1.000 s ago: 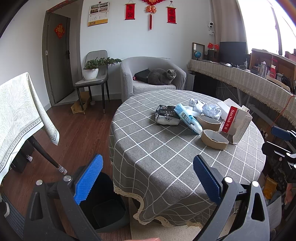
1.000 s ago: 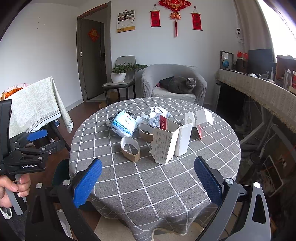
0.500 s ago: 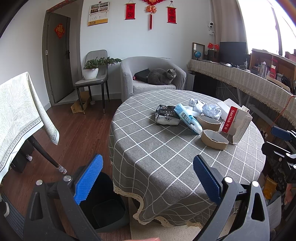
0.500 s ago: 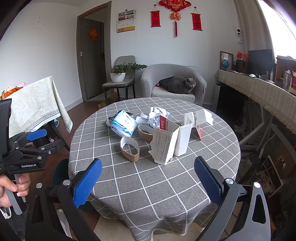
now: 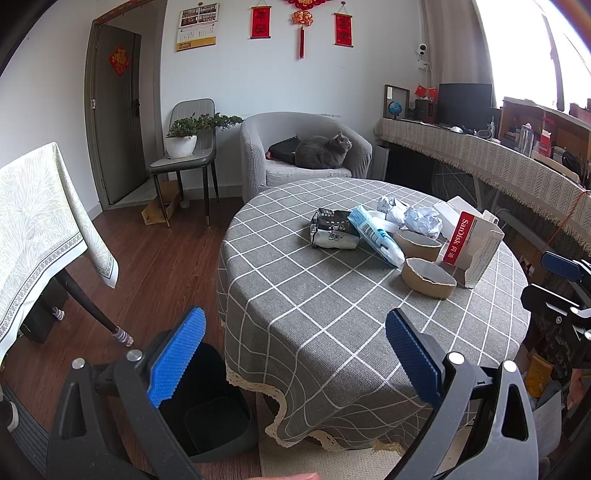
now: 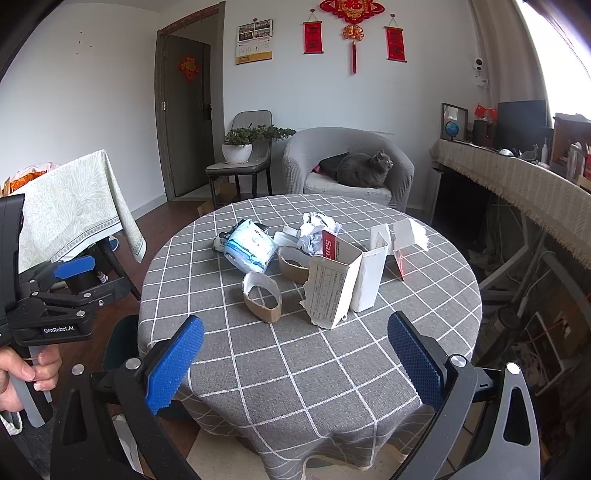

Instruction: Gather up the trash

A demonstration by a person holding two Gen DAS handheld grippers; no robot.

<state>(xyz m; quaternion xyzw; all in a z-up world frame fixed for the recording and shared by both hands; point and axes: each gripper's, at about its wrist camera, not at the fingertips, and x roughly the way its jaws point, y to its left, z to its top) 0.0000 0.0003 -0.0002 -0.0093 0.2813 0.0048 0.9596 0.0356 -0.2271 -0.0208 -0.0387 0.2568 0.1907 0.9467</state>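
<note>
**Trash heaped on round table, both grippers empty**

Round table point(image 6: 295, 369), grey checked cloth, carries the trash at centre: torn white SanDisk box point(image 6: 334, 284), blue-white plastic pack point(image 6: 249, 249), cardboard tape rings point(image 6: 260, 297), crumpled paper point(image 6: 314, 230). Black bin point(image 5: 210, 413) stands on floor beside table. Left gripper point(image 5: 293, 360) and right gripper point(image 6: 295, 363): jaws spread wide, nothing between.

This is a home living room. Ahead of the right claw point(image 6: 295, 365), past the round tabletop point(image 6: 332, 354) with its grey checked cloth, a grey cat point(image 6: 364, 170) lies in a grey armchair point(image 6: 347, 164). Left of the armchair, a potted plant point(image 6: 240, 146) sits on a chair point(image 6: 240, 166) beside a door point(image 6: 186, 118). Red hangings point(image 6: 352, 33) and a calendar point(image 6: 254, 41) are on the white wall, and the floor point(image 5: 147, 266) is dark wood.
</note>
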